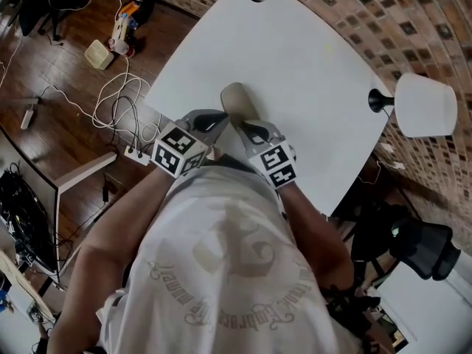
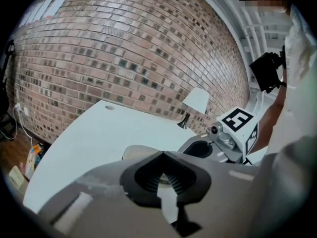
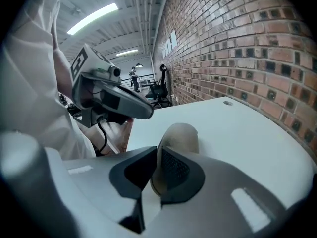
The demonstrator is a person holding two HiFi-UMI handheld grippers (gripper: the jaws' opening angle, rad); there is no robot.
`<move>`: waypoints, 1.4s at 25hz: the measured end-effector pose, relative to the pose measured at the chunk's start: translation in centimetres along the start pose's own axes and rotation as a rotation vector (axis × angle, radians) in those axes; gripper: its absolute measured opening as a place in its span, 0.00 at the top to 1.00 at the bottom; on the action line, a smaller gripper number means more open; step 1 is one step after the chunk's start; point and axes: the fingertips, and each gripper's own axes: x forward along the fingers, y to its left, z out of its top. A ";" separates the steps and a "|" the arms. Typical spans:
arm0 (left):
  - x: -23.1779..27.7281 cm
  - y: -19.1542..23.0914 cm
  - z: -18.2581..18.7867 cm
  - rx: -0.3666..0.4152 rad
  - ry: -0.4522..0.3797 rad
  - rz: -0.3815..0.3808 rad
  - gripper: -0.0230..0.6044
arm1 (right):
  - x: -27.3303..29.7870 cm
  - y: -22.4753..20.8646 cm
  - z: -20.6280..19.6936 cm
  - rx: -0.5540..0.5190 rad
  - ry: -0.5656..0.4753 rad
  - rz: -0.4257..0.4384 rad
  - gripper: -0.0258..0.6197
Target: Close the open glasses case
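**A:** Glasses case point(image 1: 236, 99) lies near the worktop's point(image 1: 310, 72) closest edge. The right claw point(image 3: 155, 170) pinches its near end.

**B:** Left claw point(image 2: 162, 153) is pressed together beside it. The 2 claws hide that end, so open or closed, can't tell.

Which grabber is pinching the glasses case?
The right gripper: the tan glasses case sits squeezed between its pads. The left gripper has its tips together, the case just beyond them.
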 end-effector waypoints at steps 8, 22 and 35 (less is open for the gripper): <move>3.3 -0.8 0.0 0.058 0.072 -0.050 0.96 | 1.0 0.8 -0.2 0.036 -0.010 0.044 0.94; 0.5 -1.2 -0.3 0.041 0.032 0.001 0.96 | 1.5 1.6 -1.1 0.038 0.015 0.064 0.95; -5.6 -3.4 -2.2 0.065 -0.024 0.053 0.96 | -0.2 -0.1 0.2 0.191 -0.088 0.009 0.95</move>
